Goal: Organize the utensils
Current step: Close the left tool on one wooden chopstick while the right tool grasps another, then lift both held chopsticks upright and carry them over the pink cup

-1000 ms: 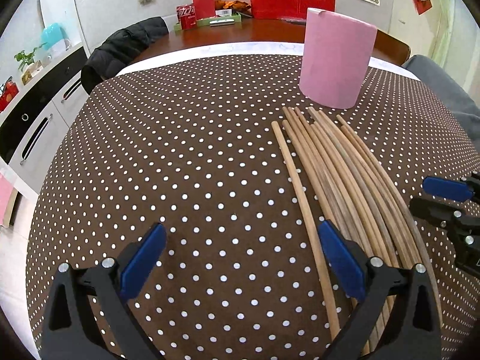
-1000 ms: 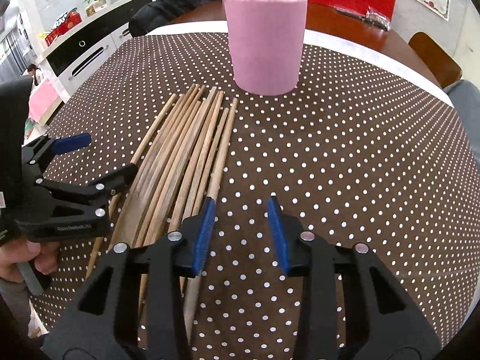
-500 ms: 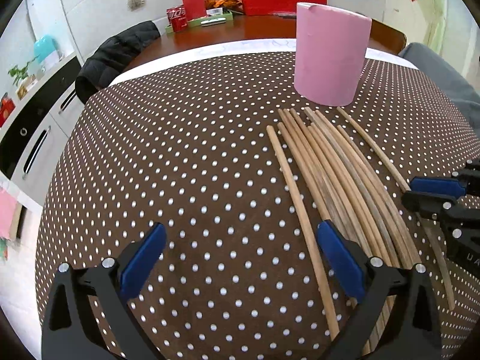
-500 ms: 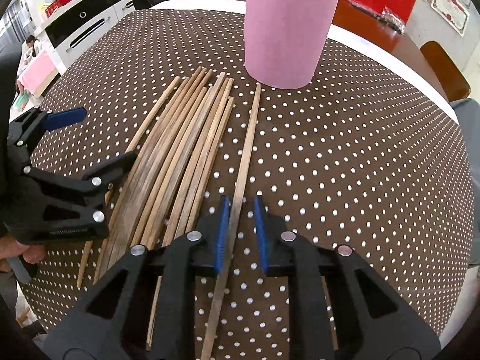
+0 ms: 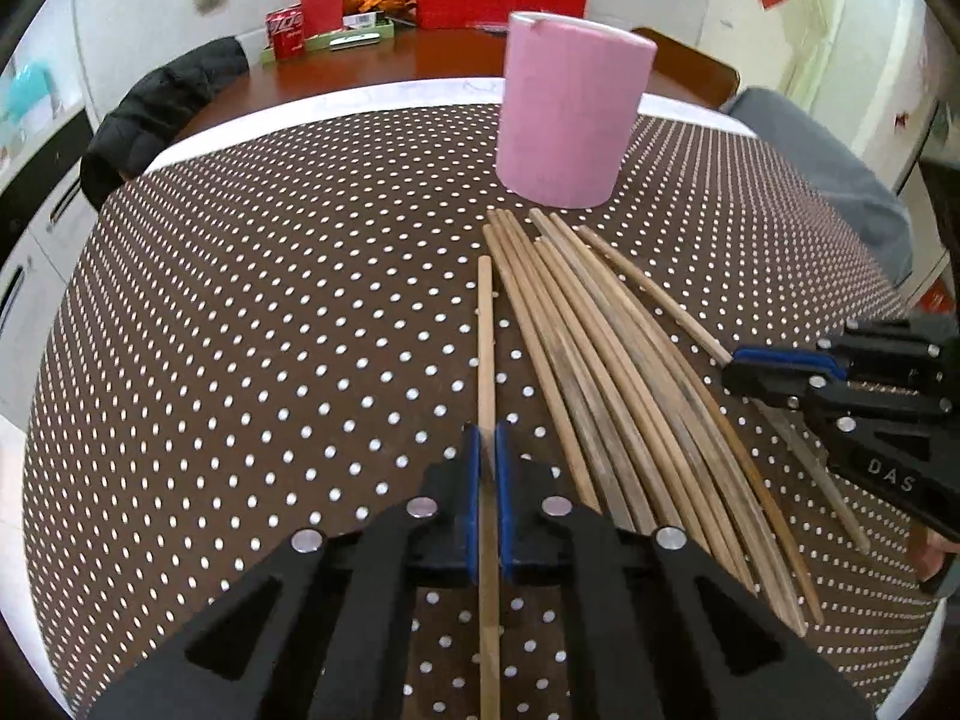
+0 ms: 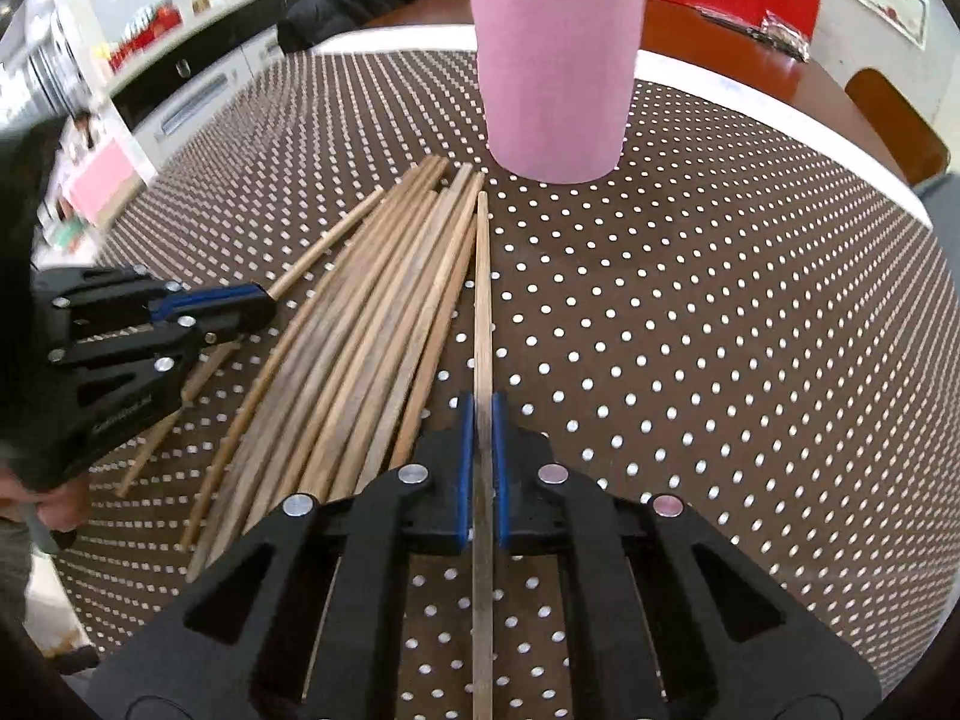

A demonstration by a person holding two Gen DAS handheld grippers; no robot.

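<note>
My left gripper [image 5: 487,438] is pressed together on a single chopstick [image 5: 486,348], the blue pads [image 5: 471,480] pinching it at roughly its middle. The stick runs straight ahead from the claw, its far tip ending short of the pink cup [image 5: 570,114], and its near end passes back under the claw body. Just to the right of this claw lies the loose bundle of chopsticks [image 5: 606,372] on the dotted tablecloth [image 5: 240,330], fanned slightly, their far ends close to the foot of the cup. The held stick sits apart from the bundle, on its left.

My right gripper [image 6: 482,408] is likewise pinched shut on one chopstick [image 6: 482,288]. That stick also points straight ahead of the claw, its tip coming close to the base of the pink cup [image 6: 555,60], which stands upright directly in front. The bundle [image 6: 372,324] lies immediately to the left of this claw, with the nearest sticks just beside the one I hold.

From the left wrist view the right gripper [image 5: 738,363] shows at the far right, clamped on the outermost stick. From the right wrist view the left gripper [image 6: 264,303] shows at the far left, closed on its own stick at the far side of the bundle. I cannot tell whether either held stick is lifted off the cloth.
</note>
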